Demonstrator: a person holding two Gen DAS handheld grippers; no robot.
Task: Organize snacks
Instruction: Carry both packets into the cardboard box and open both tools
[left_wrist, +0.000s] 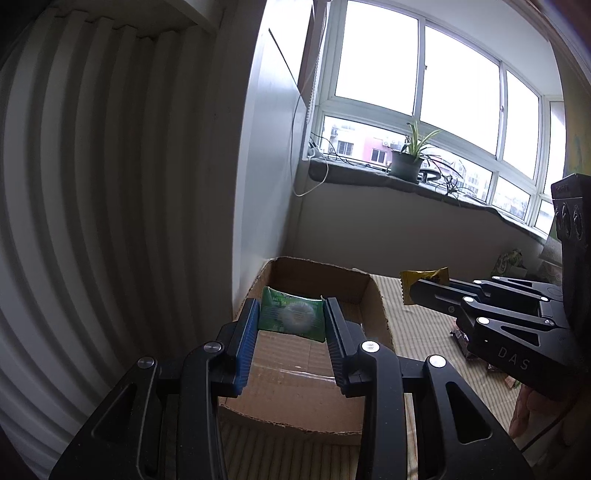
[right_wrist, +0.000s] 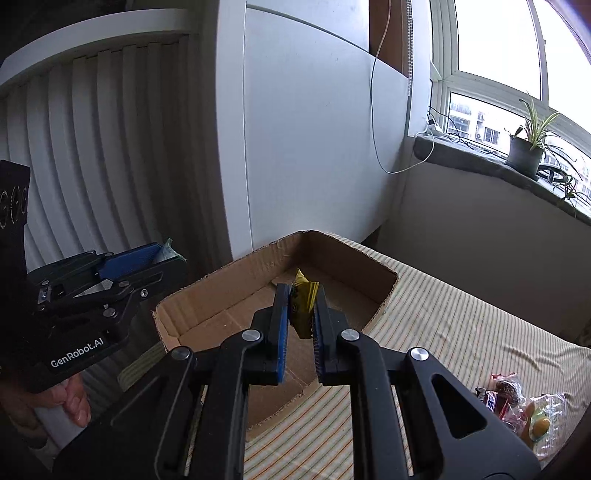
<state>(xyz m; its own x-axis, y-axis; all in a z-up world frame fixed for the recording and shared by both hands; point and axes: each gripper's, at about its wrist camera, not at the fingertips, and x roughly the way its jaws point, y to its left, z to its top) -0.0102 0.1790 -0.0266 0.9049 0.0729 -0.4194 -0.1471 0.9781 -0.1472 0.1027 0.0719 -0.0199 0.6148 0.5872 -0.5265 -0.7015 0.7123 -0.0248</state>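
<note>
My left gripper (left_wrist: 291, 306) is shut on a green snack packet (left_wrist: 291, 314) and holds it above the open cardboard box (left_wrist: 376, 306). My right gripper (right_wrist: 301, 295) is shut on a yellow snack packet (right_wrist: 303, 301) and holds it over the same box (right_wrist: 221, 280), whose floor looks bare. In the left wrist view the right gripper (left_wrist: 417, 290) comes in from the right with the yellow packet (left_wrist: 424, 278) just right of the box. In the right wrist view the left gripper (right_wrist: 166, 254) sits left of the box with the green packet's edge (right_wrist: 168, 251) showing.
The box stands on a striped cloth surface (right_wrist: 461, 325) against a white cabinet and wall. Several loose snack packets (right_wrist: 524, 410) lie on the cloth at the right, and they also show in the left wrist view (left_wrist: 480, 354). A potted plant (left_wrist: 406, 162) stands on the windowsill behind.
</note>
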